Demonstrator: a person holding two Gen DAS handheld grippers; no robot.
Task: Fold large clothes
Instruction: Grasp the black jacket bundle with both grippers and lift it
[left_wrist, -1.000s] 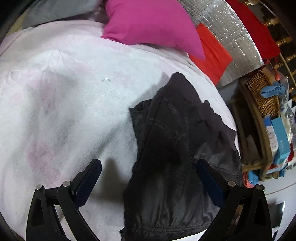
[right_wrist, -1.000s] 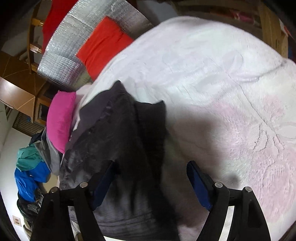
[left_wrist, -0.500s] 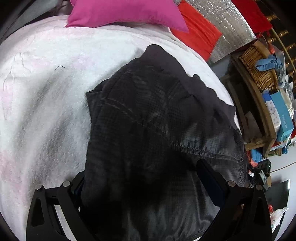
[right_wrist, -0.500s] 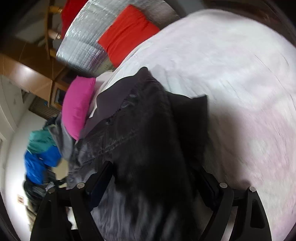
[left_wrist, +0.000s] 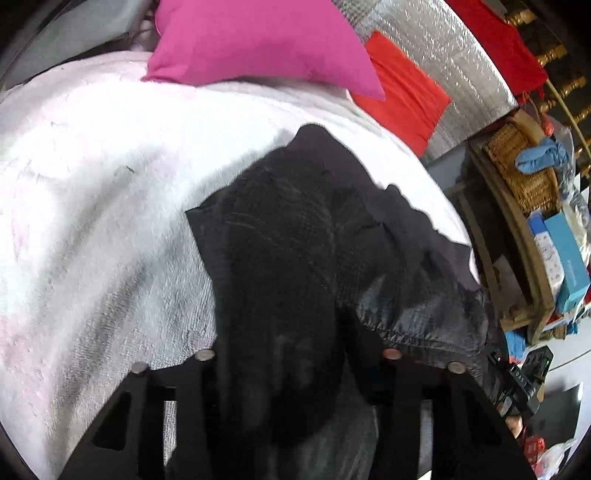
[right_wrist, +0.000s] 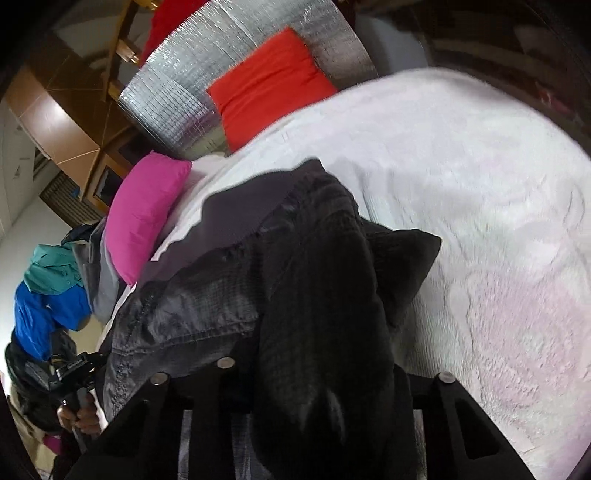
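Two handheld grippers, both matte black plastic. On the left gripper (left_wrist: 291, 365), each finger arm is a flat angular bracket with a triangular cut-out and two round silver pins on top. The right gripper (right_wrist: 314, 373) has the same build, with silver pins along its black arms and matching cut-outs.

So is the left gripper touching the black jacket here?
Touching: the left wrist view shows the black jacket bunched between the closing left gripper fingers.
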